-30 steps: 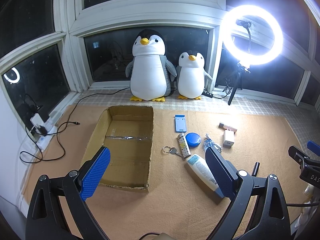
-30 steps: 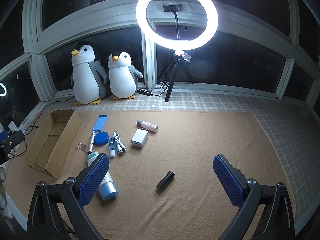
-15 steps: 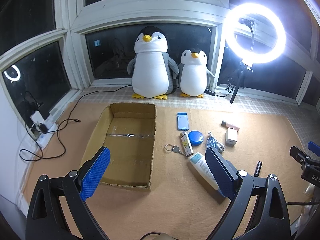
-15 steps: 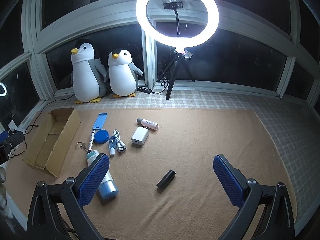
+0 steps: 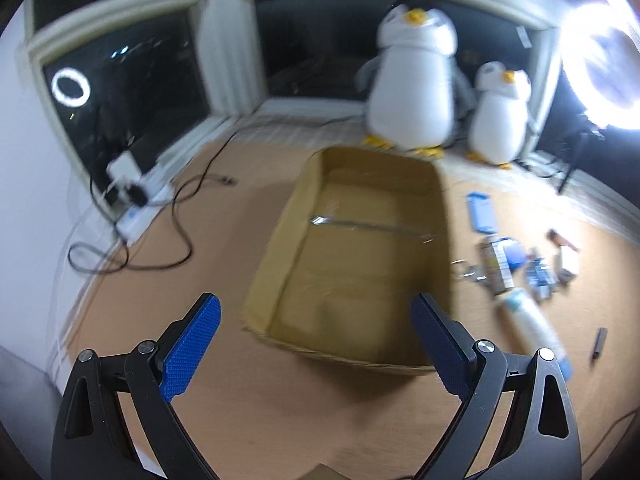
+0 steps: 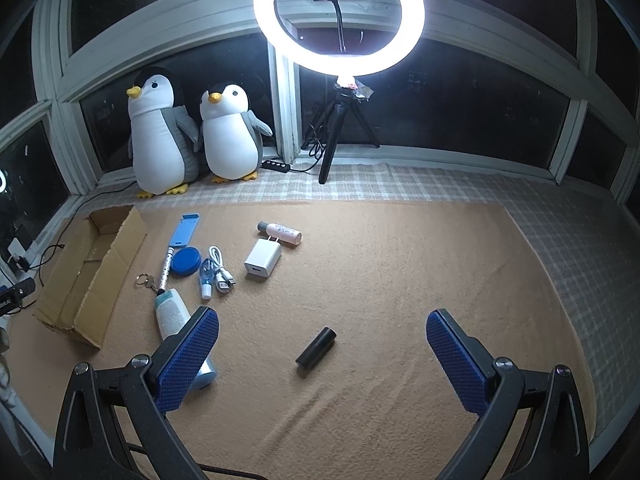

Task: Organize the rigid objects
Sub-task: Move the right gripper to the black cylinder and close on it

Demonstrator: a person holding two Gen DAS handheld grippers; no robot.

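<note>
Left wrist view: frame is motion-blurred; fine detail of the small items is not readable.
Left gripper [image 5: 314,338]: jaws spread wide, nothing between the blue pads, held above the carpet just short of the near rim of the box.
Cardboard box [image 5: 280,236]: open top, flaps down, interior bare apart from a tape strip across the floor; sits on the tan carpet [image 5: 224,400] at the left of the item group.
Right wrist view: sharp.
Right gripper [image 6: 322,354]: jaws spread wide, gripping nothing, above the carpet.
Black cylinder [image 6: 316,347]: lies on its side, alone, between the two pads in the picture and beyond them, clear of both.
Tube [image 6: 172,314]: white with blue cap, lying flat; its cap end is partly hidden behind the left finger [image 6: 188,356].
White charger [image 6: 263,258]: flat on carpet, touching or just beside the pink-white bottle [image 6: 280,233] behind it.
White USB cable [image 6: 221,268]: coiled, just beside a small blue bottle [image 6: 206,276].
Blue round lid [image 6: 187,261]: beside a patterned lighter [image 6: 165,267]; key ring [image 6: 145,280] near the lighter's lower end.
Blue stand [image 6: 185,230]: flat, nearest the box.
Backdrop: two plush penguins [image 6: 192,136] on the sill; lit ring light [image 6: 339,16] on a tripod.
</note>
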